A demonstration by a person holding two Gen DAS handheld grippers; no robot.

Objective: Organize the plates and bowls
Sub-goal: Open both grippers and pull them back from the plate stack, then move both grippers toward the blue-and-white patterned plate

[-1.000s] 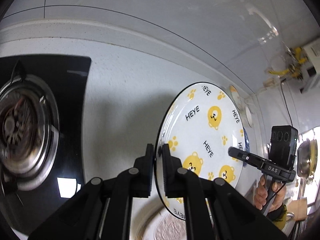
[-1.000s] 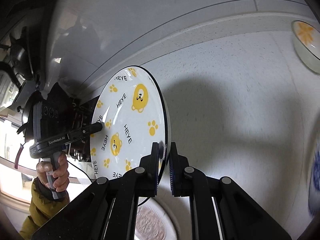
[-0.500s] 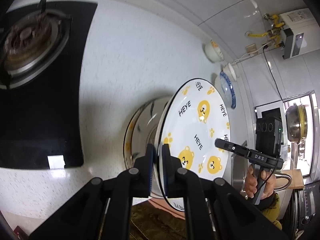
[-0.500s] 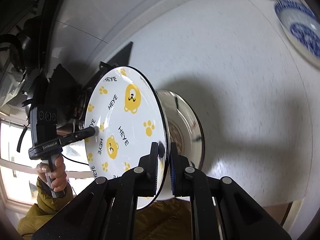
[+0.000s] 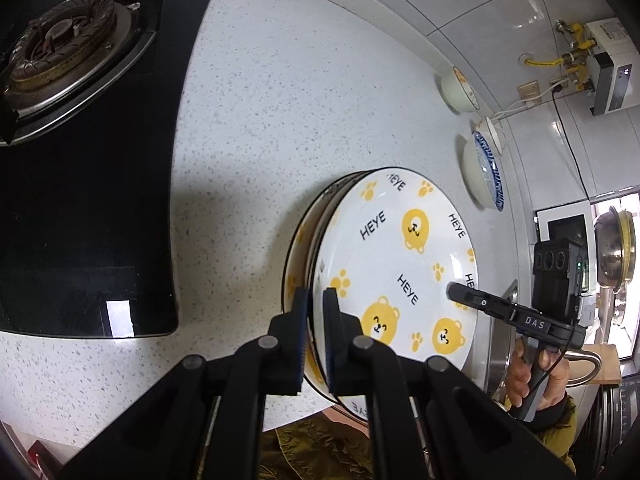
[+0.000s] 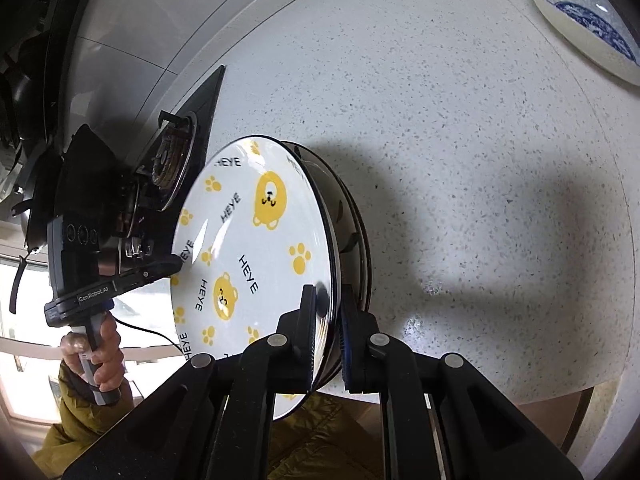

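The plate (image 5: 400,264) is white with yellow bears, yellow paw prints and black lettering. A dish (image 6: 584,16) is white with blue patterning. The speckled counter (image 5: 300,120) is whitish.

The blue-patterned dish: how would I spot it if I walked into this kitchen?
Start at the black stove and follow the speckled white counter toward the tiled wall. Past the bear-printed plate held in both grippers sits a shallow white dish. Unlike the plainer bowl beyond it, it has a dark blue rim.

Speckled white countertop (image 5: 300,100), black hob (image 5: 80,200), tiled wall (image 5: 460,8)
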